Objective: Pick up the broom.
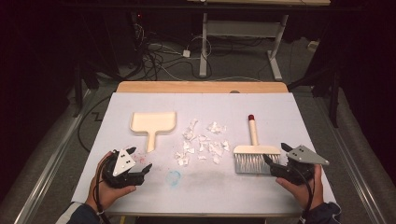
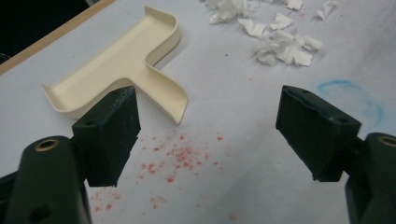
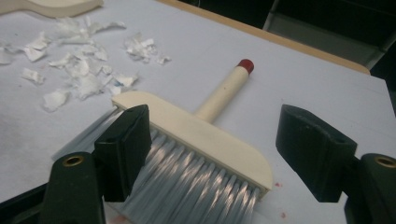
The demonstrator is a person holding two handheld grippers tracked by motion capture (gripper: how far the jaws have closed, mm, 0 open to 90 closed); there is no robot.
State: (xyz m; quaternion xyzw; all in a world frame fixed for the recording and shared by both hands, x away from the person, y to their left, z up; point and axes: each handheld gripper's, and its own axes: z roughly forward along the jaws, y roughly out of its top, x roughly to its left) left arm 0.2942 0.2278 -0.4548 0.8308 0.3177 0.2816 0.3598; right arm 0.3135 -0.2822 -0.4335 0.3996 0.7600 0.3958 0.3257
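No readable text, label, brand, number or sign anywhere, none on the dustpan (image 1: 153,123), none on the brush (image 1: 254,149), none on the table (image 1: 280,109)

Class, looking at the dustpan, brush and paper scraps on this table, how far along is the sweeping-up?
Done: nothing; the paper scraps lie scattered and the dustpan holds none. In hand: the left gripper sits open near the pan's handle, the right gripper open at the brush. Left: grasping both, then sweeping.

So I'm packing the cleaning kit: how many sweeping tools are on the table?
2. The cream dustpan lies left of the scattered paper scraps; the brush lies right of them, bristles toward the person. Nothing looks hidden.
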